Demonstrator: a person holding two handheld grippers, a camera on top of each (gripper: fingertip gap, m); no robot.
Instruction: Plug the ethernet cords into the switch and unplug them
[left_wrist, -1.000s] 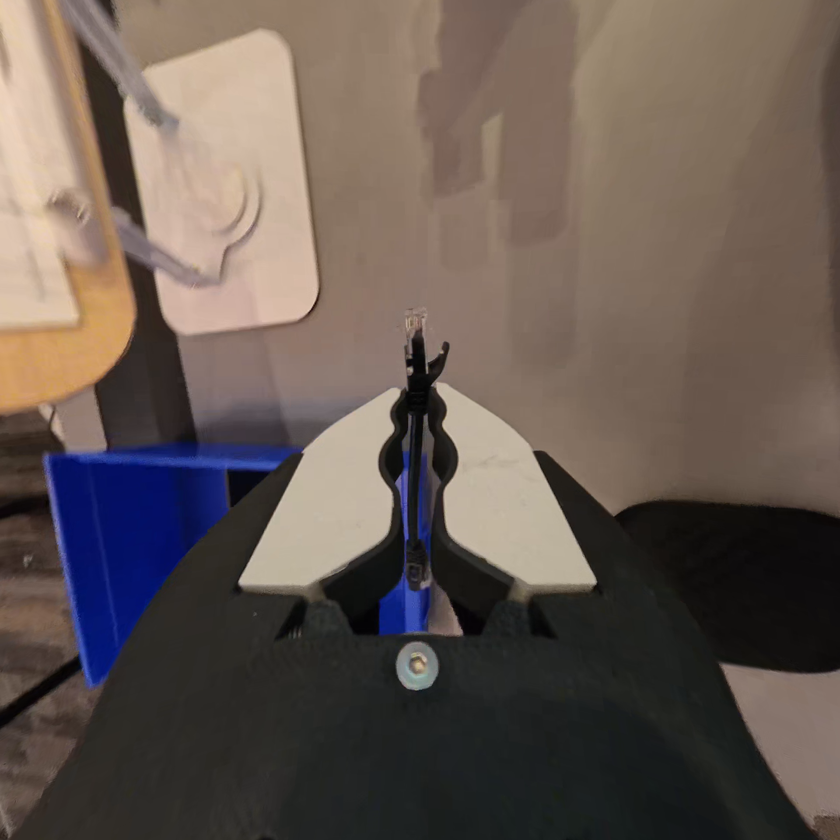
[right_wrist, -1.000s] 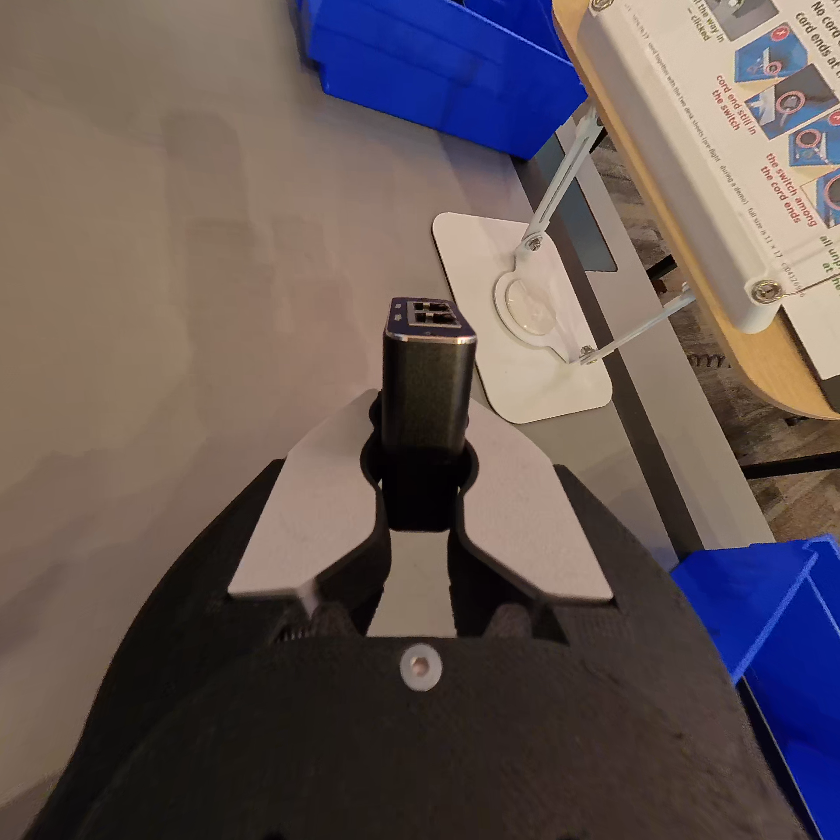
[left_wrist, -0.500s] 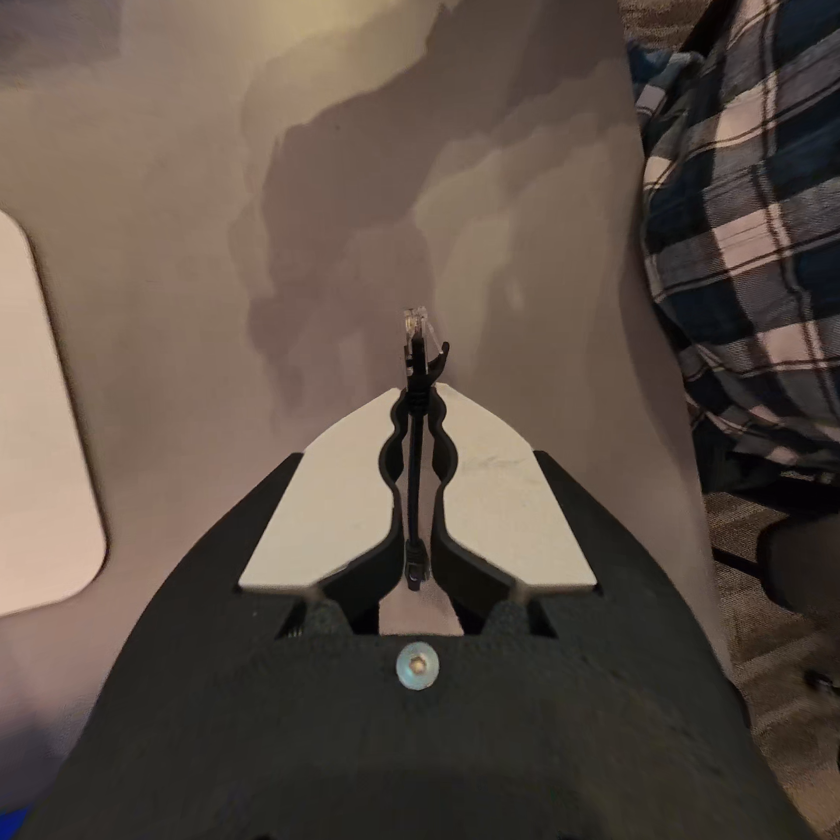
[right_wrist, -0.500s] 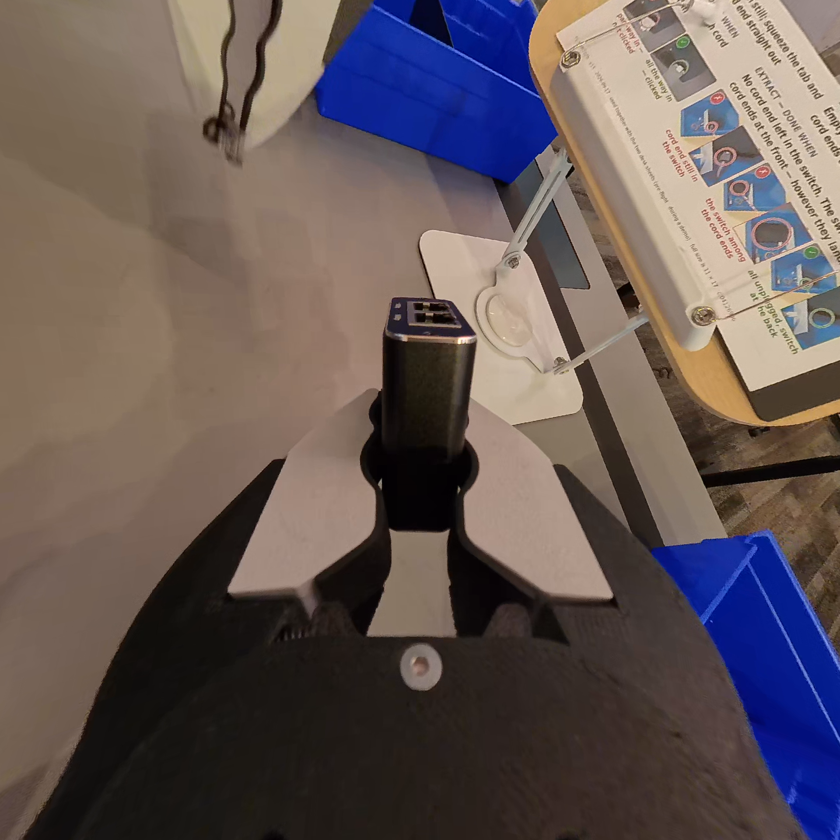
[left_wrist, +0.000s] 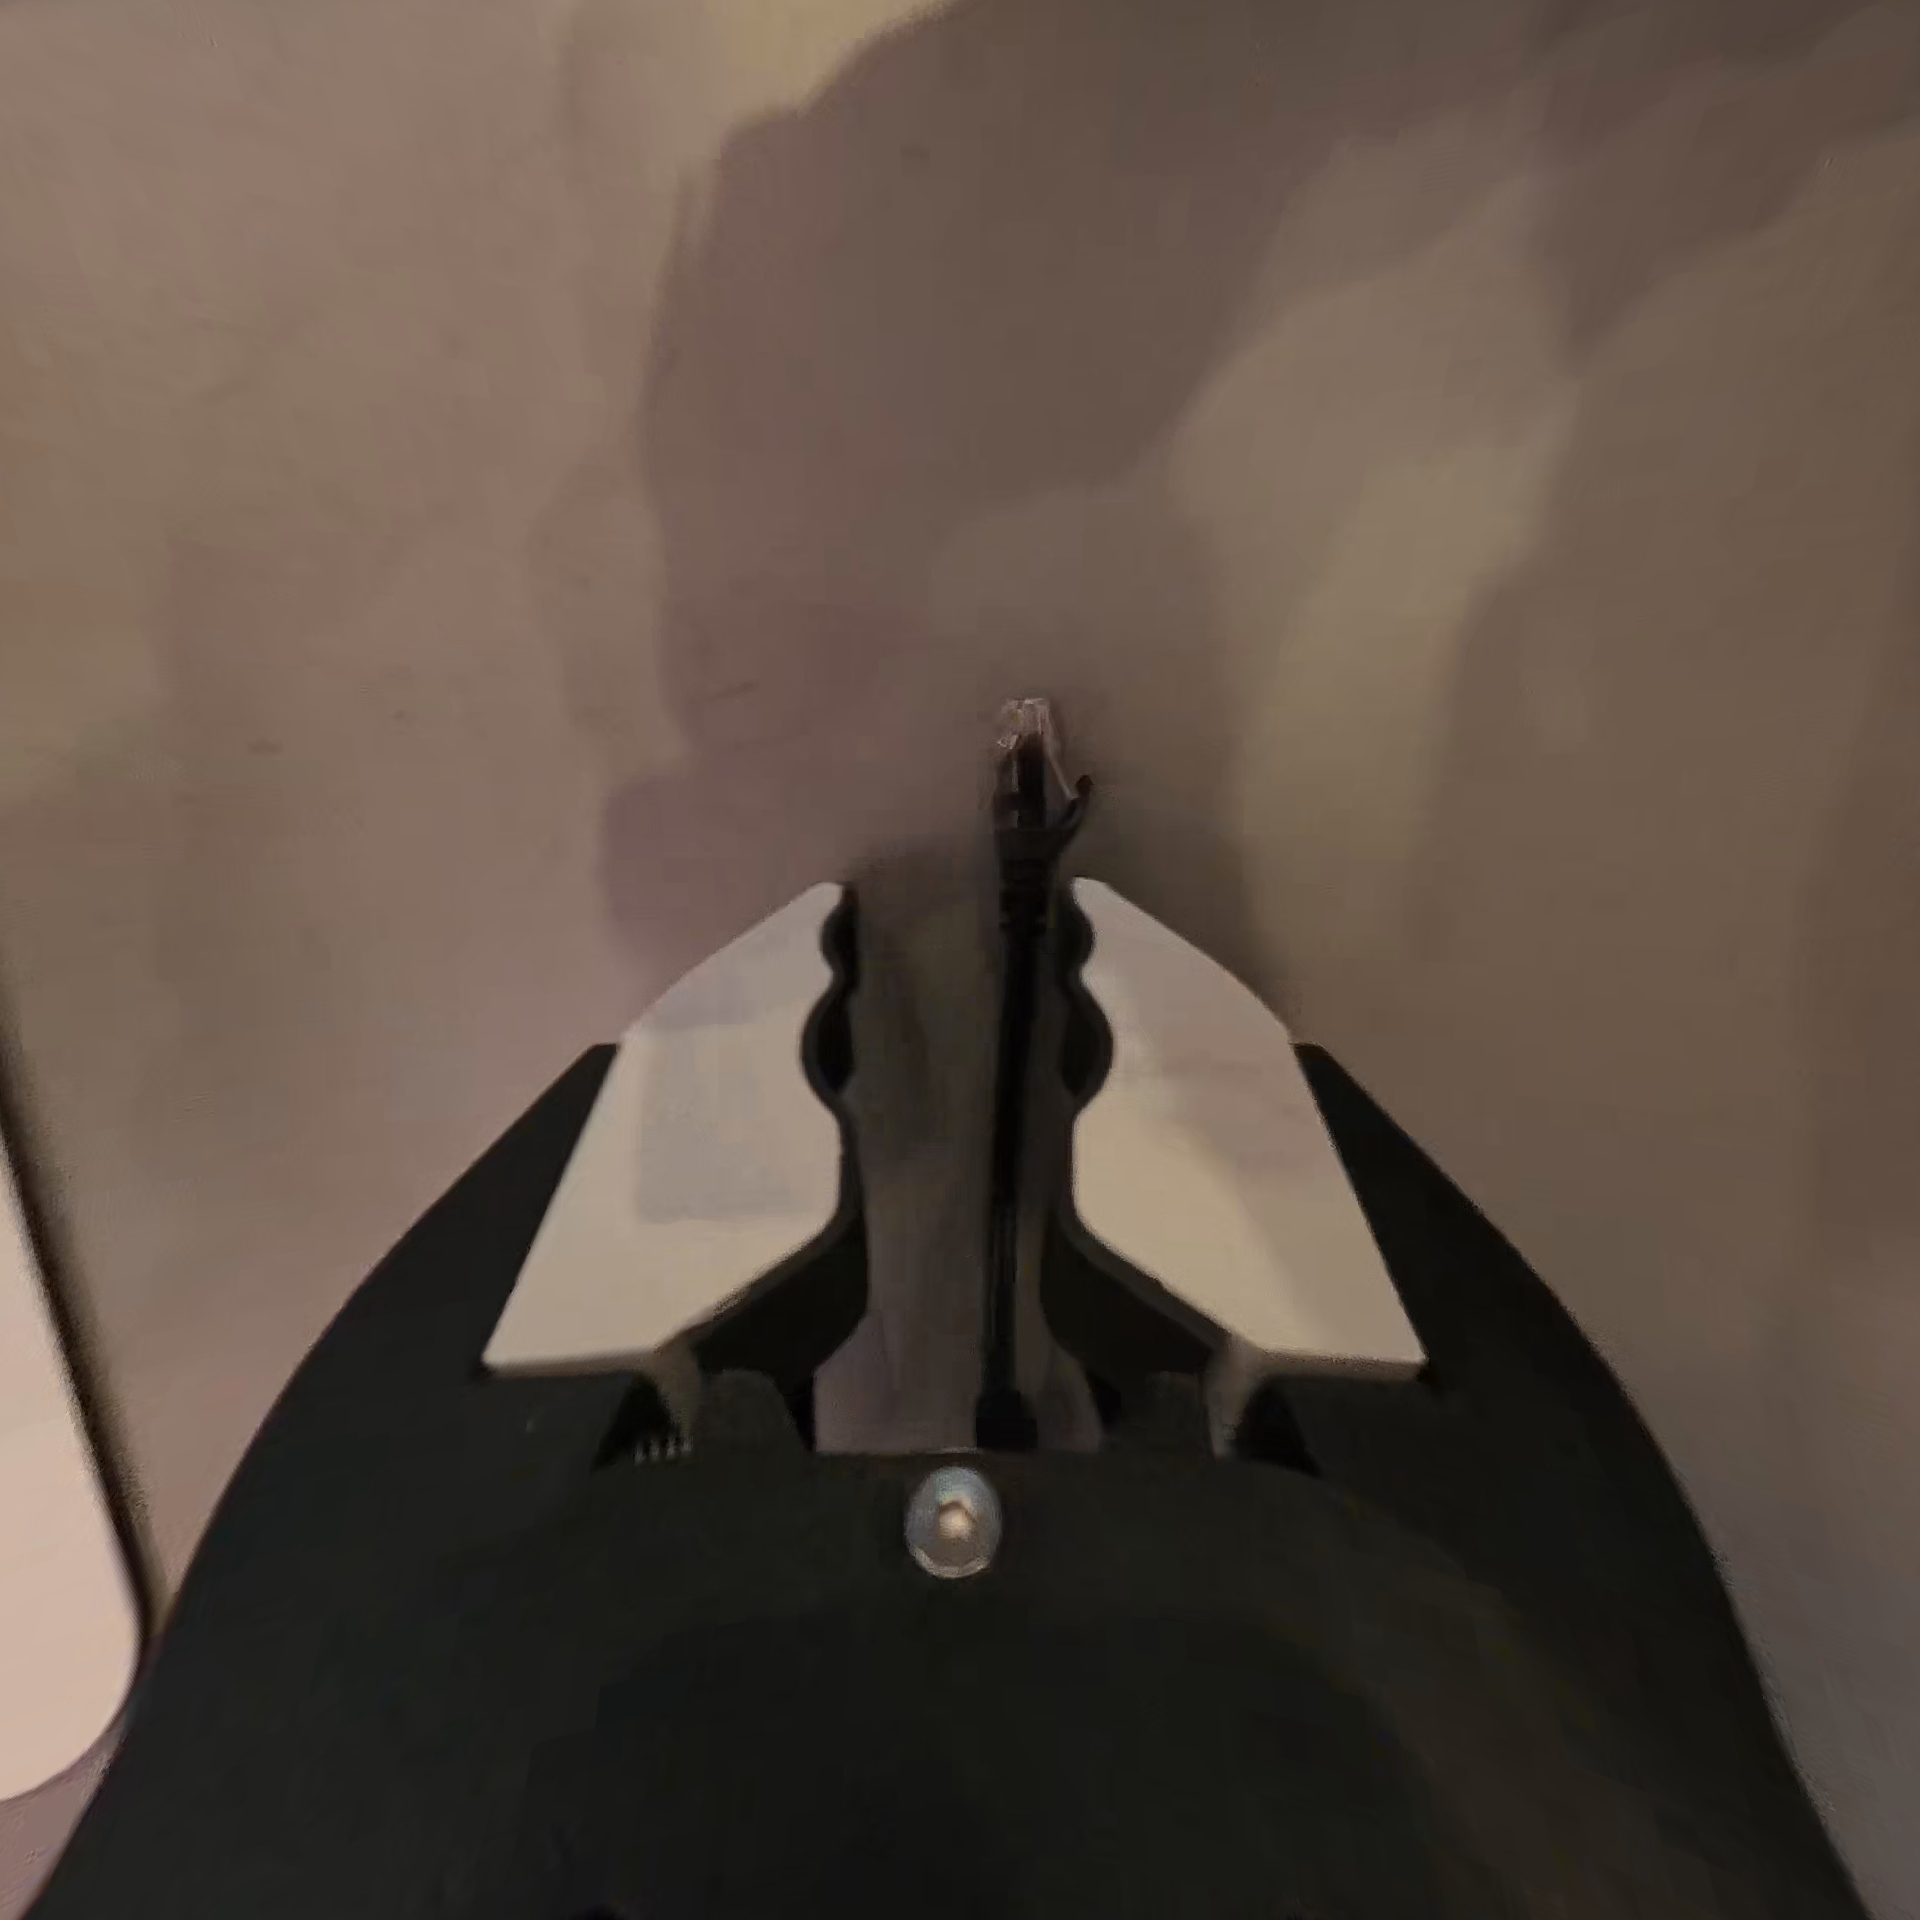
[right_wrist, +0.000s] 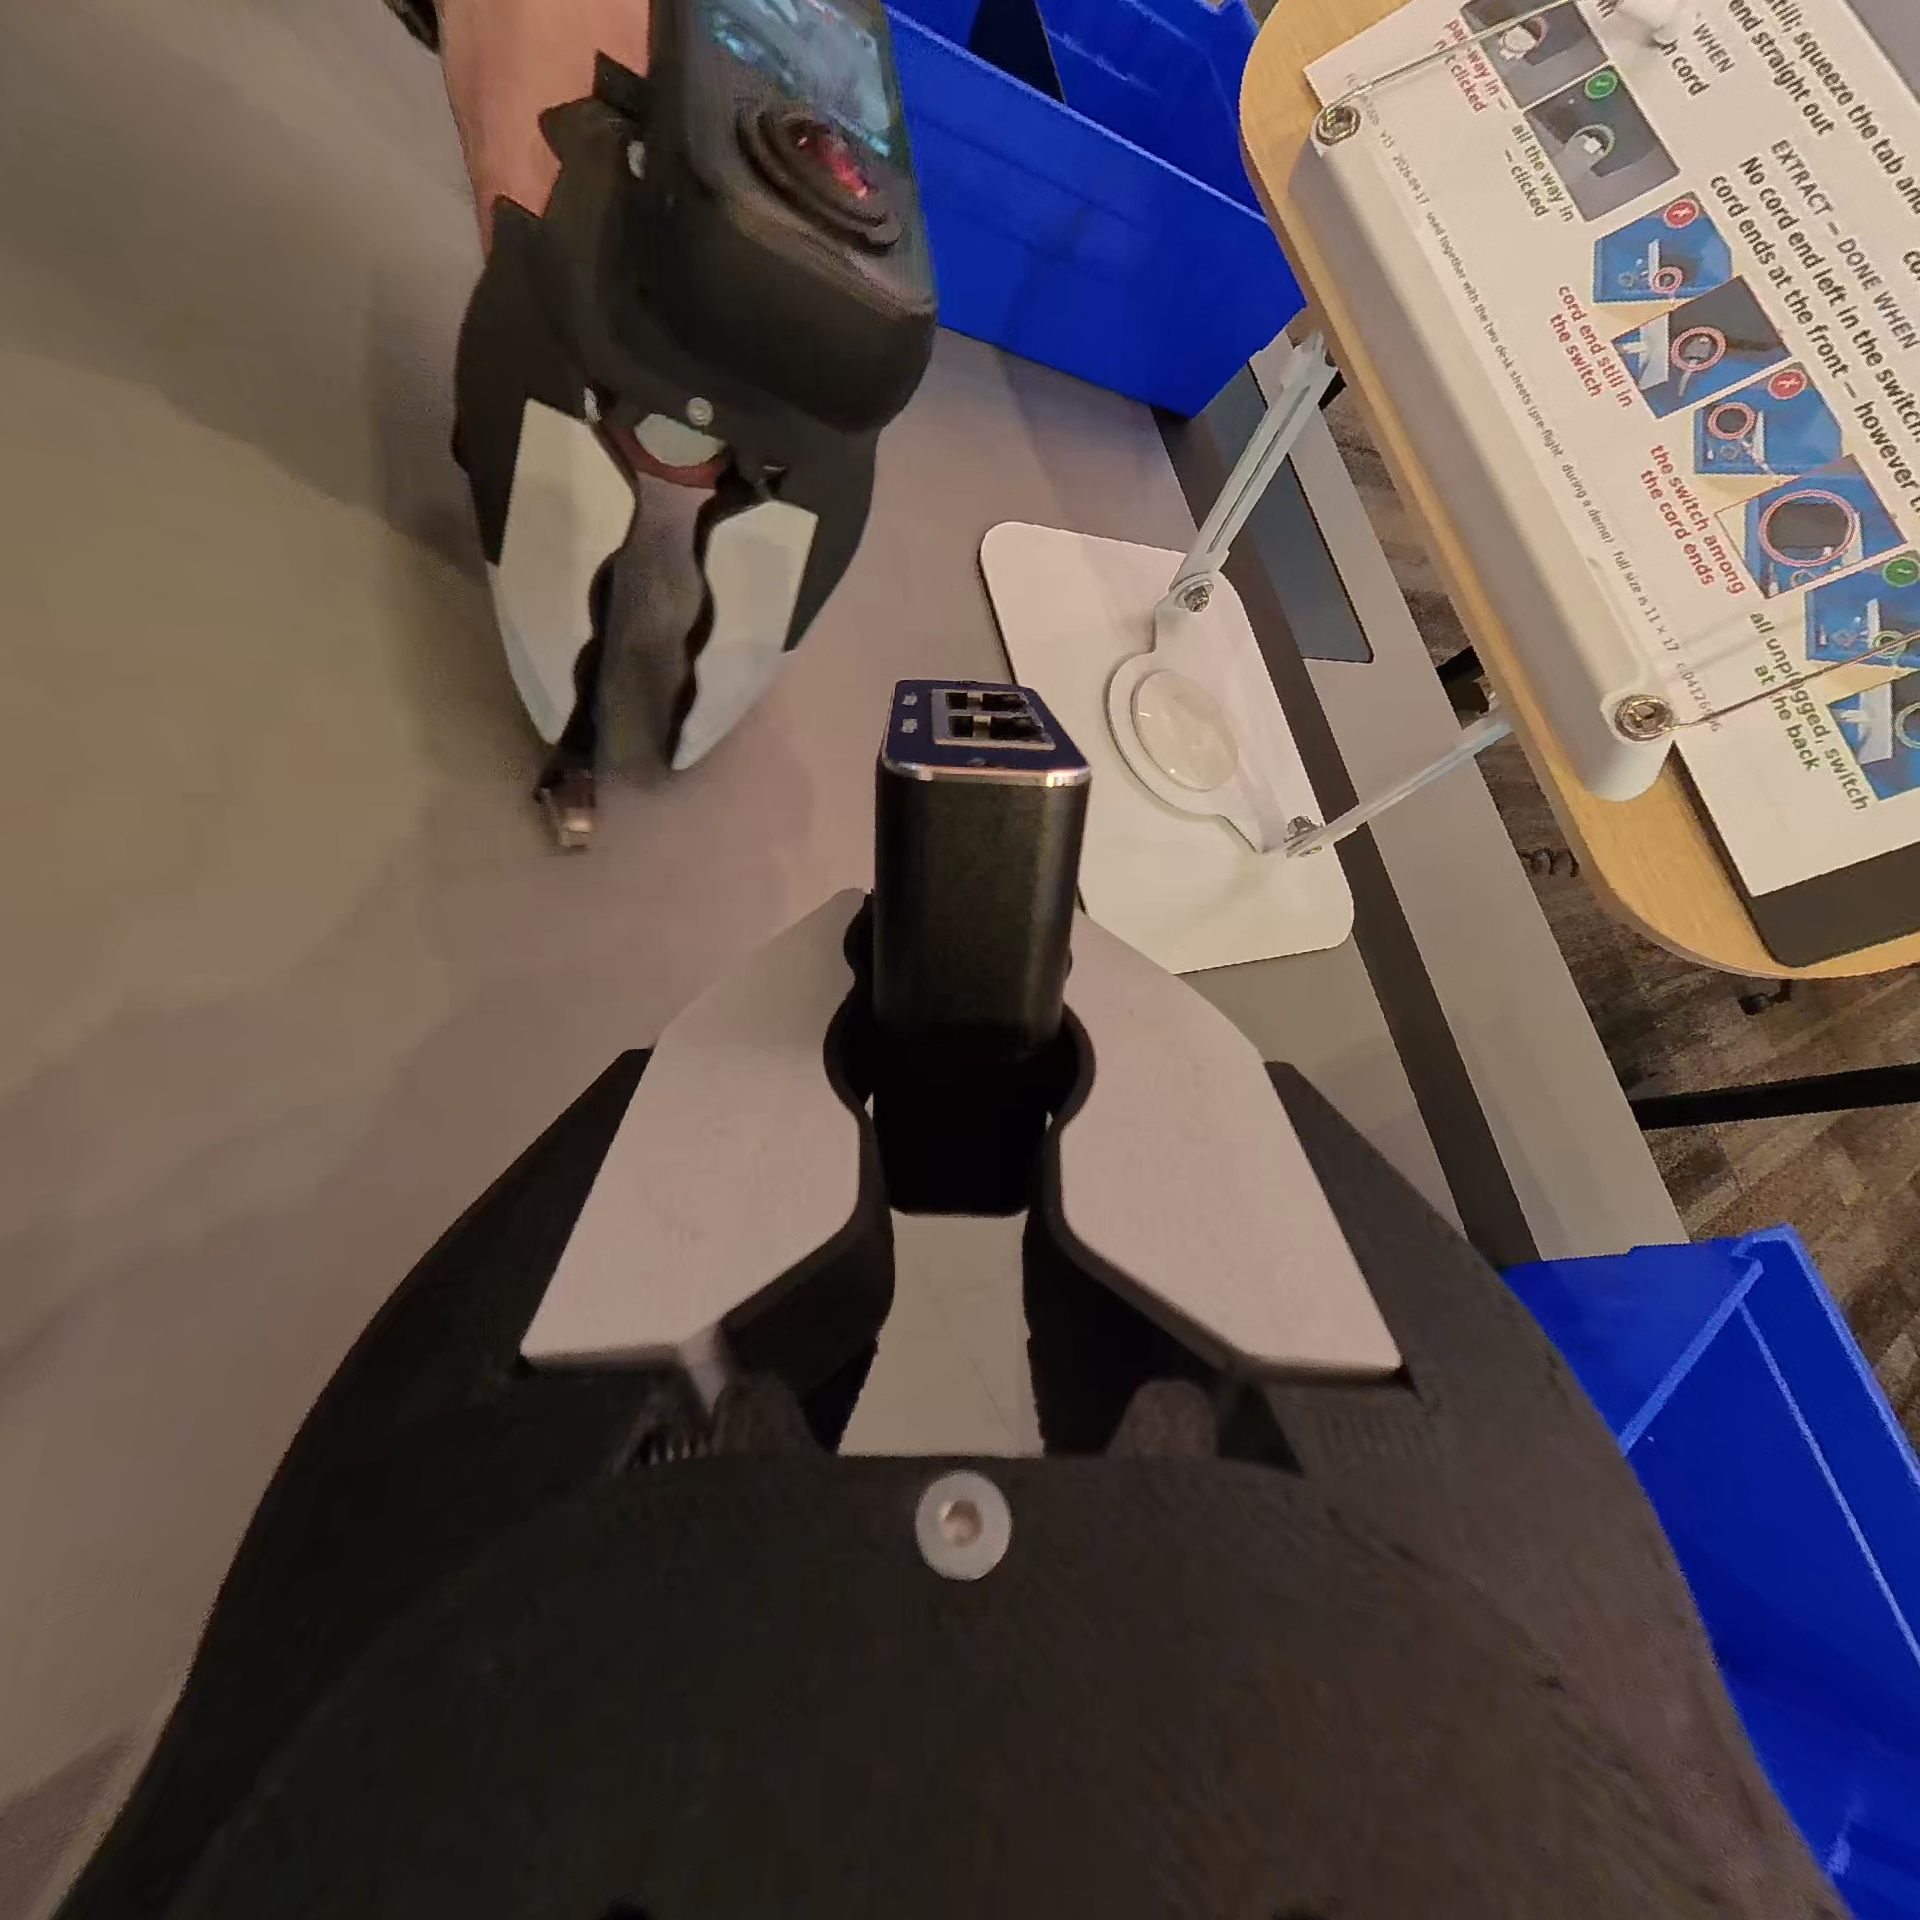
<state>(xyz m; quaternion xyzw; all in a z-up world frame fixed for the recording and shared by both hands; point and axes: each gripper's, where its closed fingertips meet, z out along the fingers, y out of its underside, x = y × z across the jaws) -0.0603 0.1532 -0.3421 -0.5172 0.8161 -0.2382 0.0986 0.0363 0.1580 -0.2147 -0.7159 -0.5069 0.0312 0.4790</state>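
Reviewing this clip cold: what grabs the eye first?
The black switch clamped upright in the right gripper, its ports empty. Beyond it, the left gripper hangs over the grey table with fingers apart, a black ethernet cord lying against one finger. Blue bins line the table's far edge.

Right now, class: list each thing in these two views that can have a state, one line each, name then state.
Left gripper: open, fingers apart.
Ethernet cord: unplugged, lying against one finger only.
Right gripper: closed on the switch.
Switch: held upright, both ports empty.
Blue bin: open-topped, contents hidden.
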